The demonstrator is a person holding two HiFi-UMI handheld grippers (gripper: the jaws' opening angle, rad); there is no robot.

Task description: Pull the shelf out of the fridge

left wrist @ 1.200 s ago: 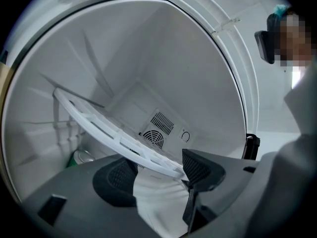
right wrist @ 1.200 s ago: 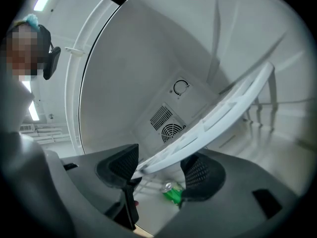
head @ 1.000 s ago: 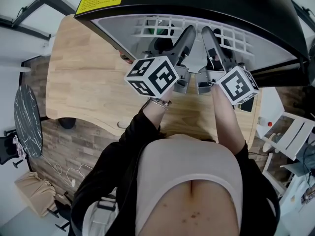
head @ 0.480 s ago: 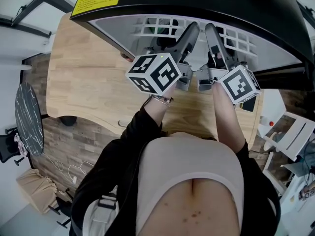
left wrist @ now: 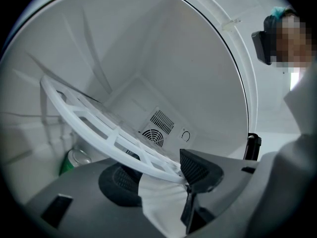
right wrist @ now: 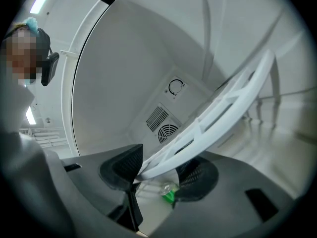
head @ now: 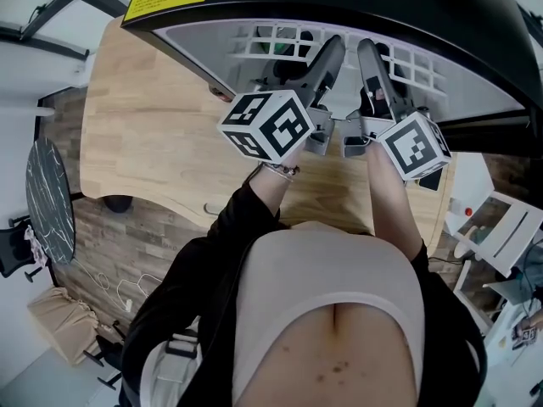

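A white grid shelf [head: 407, 62] sits inside the open black fridge [head: 356, 2]. Both grippers reach in side by side at its front rim. In the left gripper view the shelf [left wrist: 94, 120] runs down from the upper left, and its rim ends between the pads of my left gripper [left wrist: 158, 176], touching the right pad [left wrist: 198, 168]. In the right gripper view the shelf [right wrist: 223, 110] slants from the upper right, with its rim between the pads of my right gripper [right wrist: 163, 171]. Both pairs of jaws are closing around the rim without clamping it.
A green can [left wrist: 74, 158] stands below the shelf on the fridge floor. The back wall carries a fan vent [left wrist: 153, 137]. The fridge stands on a wooden table [head: 144, 134]. White furniture [head: 501, 227] is at the right, beyond the table.
Both grippers have edged a little deeper into the fridge. The shelf has not visibly moved.
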